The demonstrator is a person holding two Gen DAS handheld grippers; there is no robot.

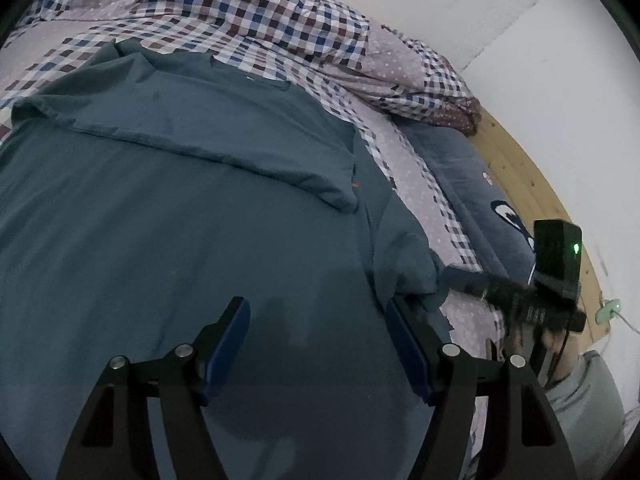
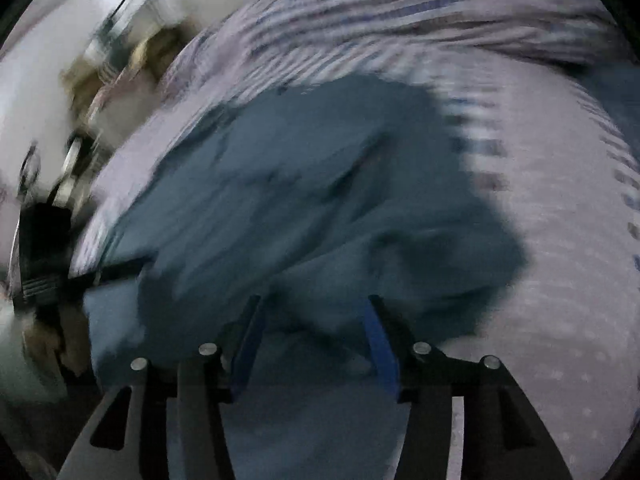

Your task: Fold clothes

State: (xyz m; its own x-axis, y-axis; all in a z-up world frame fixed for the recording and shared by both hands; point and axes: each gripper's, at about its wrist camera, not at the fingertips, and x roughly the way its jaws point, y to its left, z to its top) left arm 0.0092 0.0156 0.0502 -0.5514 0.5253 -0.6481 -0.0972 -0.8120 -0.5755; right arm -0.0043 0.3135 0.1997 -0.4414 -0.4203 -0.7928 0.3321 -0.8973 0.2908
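A teal T-shirt lies spread flat on the bed, collar at the far end, with one sleeve folded across the chest. My left gripper hovers open just above the shirt's body, nothing between its blue pads. The right gripper reaches in from the right, its tips at the bunched right sleeve. The right wrist view is motion-blurred: the right gripper stands open low over rumpled shirt cloth. Whether cloth lies between its pads is unclear.
A checked quilt is bunched along the far side of the bed. A blue pillow lies at the right by the wooden bed frame and white wall. A person's grey sleeve is at lower right.
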